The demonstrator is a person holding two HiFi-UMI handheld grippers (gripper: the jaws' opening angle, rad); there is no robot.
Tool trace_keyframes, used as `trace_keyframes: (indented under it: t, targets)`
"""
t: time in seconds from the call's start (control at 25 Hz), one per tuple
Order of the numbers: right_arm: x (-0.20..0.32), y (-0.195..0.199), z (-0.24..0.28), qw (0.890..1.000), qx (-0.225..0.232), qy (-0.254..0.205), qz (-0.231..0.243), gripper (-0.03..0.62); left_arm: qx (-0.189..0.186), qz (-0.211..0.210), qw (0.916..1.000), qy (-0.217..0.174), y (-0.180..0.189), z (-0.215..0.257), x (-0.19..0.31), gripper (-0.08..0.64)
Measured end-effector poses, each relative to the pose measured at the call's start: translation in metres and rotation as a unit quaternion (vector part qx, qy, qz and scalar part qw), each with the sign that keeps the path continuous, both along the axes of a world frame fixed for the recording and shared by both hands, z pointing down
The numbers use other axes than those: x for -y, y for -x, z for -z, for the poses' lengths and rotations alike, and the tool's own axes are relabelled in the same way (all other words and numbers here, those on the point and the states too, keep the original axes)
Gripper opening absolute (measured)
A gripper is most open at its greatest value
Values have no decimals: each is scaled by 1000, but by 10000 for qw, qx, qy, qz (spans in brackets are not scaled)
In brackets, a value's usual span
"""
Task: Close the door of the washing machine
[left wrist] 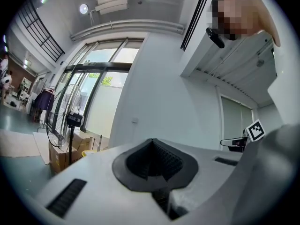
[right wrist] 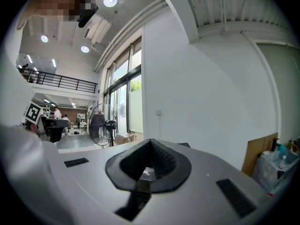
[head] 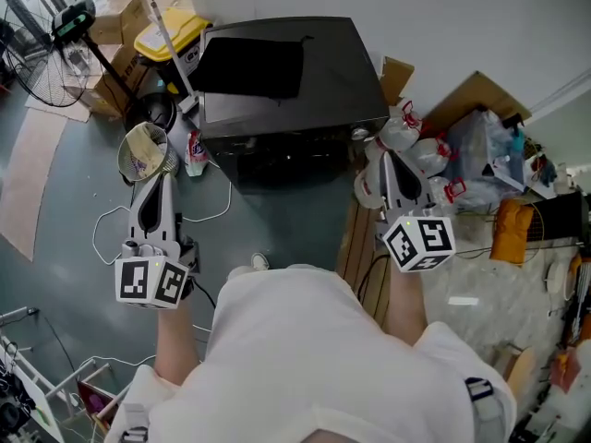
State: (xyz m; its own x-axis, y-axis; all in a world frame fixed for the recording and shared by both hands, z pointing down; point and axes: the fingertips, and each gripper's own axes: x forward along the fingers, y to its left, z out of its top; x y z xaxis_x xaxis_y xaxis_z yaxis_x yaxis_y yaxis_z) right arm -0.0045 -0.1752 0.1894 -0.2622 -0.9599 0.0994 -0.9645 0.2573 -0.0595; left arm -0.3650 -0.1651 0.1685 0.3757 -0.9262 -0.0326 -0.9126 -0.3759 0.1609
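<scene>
Beside white shirt (head: 305, 340), holds left gripper (head: 159, 181) and right gripper (head: 390, 162) clenched on nothing, well back from washing machine (head: 277, 72); seems finished, with door (head: 291, 160) apparently flush, though dim.

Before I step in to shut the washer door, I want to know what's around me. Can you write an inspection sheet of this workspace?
Surface: grey floor, wooden board at the right.
Job's things: black washing machine, dark cloth on top; door state cannot be told from above.
Clutter: cardboard boxes, yellow bin, plastic jugs, mesh basket.
Grippers: left gripper and right gripper both shut, empty, held before the machine.
Cables: white cable looped on the floor near the left gripper.
Surroundings: standing fan, white wall.
</scene>
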Motion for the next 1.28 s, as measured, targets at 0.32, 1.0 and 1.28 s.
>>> trace_keyframes:
  t: [0.32,1.0,1.28]
  targets:
    - [0,6,5,9999,-162,-58,-4,-3,18,-66,10000,-49,2,3,4,6]
    - [-6,14,-6,9999,-142,-43,-81,-3,-128,-9,9999,98,9,-16,3,6]
    - [-3,23,-8,9998,-178,7,-99,-3,-164,8,9998,149,20,-21,6,6]
